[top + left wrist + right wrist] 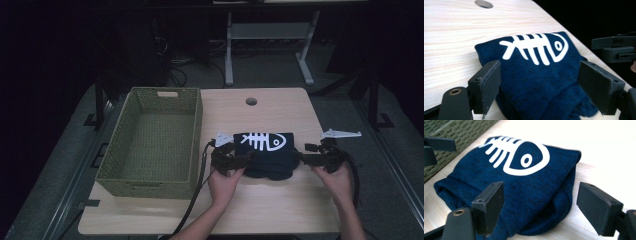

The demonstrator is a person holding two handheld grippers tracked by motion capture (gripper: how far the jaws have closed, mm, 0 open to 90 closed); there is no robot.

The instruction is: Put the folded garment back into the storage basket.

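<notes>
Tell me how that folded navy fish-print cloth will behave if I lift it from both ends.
The navy cloth looks like soft knit, folded in rounded layers, so it will probably sag in the middle and may unfold. It seems light. Its fuzzy surface should grip the jaws rather than slip.

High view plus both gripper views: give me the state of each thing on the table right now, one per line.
Folded cloth: navy, fish-bone print up, flat on the table.
Basket: upright, empty, at the table's left.
Left gripper: open, jaws astride the cloth's left edge.
Right gripper: open, jaws astride its right edge.
</notes>
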